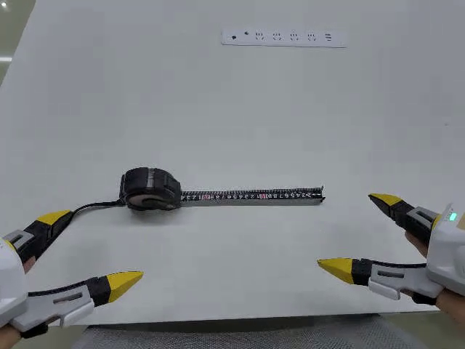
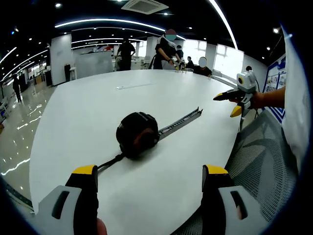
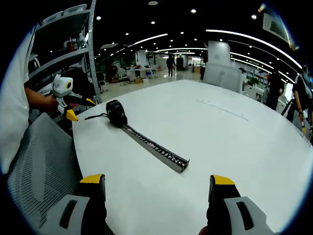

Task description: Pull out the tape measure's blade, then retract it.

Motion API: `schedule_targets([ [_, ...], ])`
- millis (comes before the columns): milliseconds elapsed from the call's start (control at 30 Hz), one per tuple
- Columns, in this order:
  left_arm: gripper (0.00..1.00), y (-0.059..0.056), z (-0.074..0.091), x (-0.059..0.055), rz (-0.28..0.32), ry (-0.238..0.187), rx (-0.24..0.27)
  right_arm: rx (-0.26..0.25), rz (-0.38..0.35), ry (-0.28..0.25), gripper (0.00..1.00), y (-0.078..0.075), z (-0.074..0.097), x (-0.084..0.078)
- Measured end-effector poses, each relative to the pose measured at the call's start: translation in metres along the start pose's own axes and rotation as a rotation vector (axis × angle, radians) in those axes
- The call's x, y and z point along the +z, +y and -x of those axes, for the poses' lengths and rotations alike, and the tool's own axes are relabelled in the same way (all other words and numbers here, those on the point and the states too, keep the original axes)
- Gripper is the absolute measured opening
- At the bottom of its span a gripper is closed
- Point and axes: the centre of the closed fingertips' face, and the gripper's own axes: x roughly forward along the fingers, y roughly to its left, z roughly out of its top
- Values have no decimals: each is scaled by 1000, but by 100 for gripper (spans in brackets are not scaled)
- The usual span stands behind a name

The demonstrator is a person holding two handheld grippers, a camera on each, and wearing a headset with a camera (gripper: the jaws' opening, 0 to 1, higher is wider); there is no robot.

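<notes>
A mesh chair (image 1: 218, 336) shows nearest, just below the table (image 1: 218, 116) rim. The left gripper (image 1: 102, 245) hovers at the table's near edge, its jaws spread wide and holding nothing. The right gripper (image 1: 346, 230) hovers at the same edge on the other side, its jaws also wide apart and empty. Ahead of the two pairs of jaws, and between them, the black tape measure (image 1: 150, 189) rests on the table, apart from both. It sits ahead of the left jaws, slightly to their right, with a dark cord (image 1: 94, 206) trailing from it back toward them. The blade (image 1: 251, 195) lies pulled out flat along the table toward the right jaws, and its hooked end stops short of them, ahead and a little to their left. Far beyond both pairs of jaws, a white power strip (image 1: 283, 37) lies on the table.
</notes>
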Motion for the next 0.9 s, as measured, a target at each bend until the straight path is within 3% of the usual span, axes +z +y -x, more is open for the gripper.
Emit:
schedule_targets([
  [333, 87, -7, 4, -3, 9, -7, 7, -5, -15, -9, 88, 4, 3, -6],
  [467, 86, -7, 3, -6, 2, 9, 3, 0, -13, -6, 88, 3, 2, -6],
  [900, 85, -9, -1, -2, 15, 4, 2, 9, -1, 5, 88, 4, 1, -7],
])
